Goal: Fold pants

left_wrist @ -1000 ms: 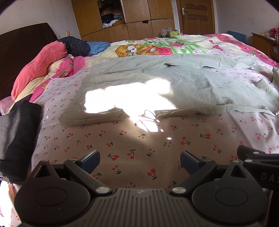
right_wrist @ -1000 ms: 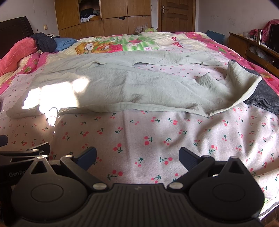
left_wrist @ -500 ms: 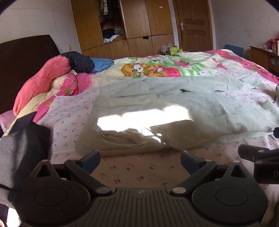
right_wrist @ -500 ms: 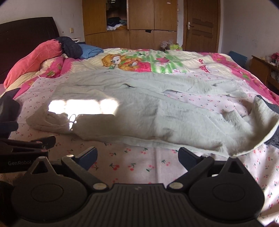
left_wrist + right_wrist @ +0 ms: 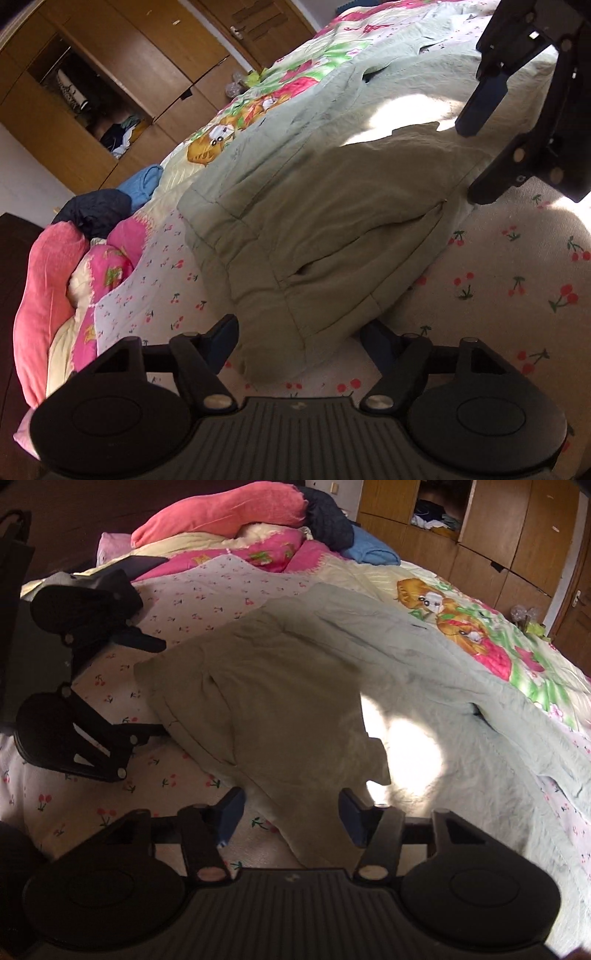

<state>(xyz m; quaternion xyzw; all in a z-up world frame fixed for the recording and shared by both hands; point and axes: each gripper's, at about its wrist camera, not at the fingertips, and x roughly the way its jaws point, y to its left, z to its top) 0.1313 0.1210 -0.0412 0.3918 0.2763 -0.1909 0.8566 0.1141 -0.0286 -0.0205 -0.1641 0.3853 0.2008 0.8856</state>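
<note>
Low in both frames, the left gripper point(image 5: 297, 341) and right gripper point(image 5: 290, 816) have fingers apart around the green pants point(image 5: 314, 229) edge on the bed point(image 5: 517, 280). Pinching only one layer could make the fold go crooked.

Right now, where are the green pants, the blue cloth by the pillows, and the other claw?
green pants point(image 5: 325, 206): left wrist view, on the shaded waist end.
blue cloth point(image 5: 373, 552): right wrist view, on its top fold.
right claw point(image 5: 476, 158): left wrist view, in the gap between its two fingertips.
</note>
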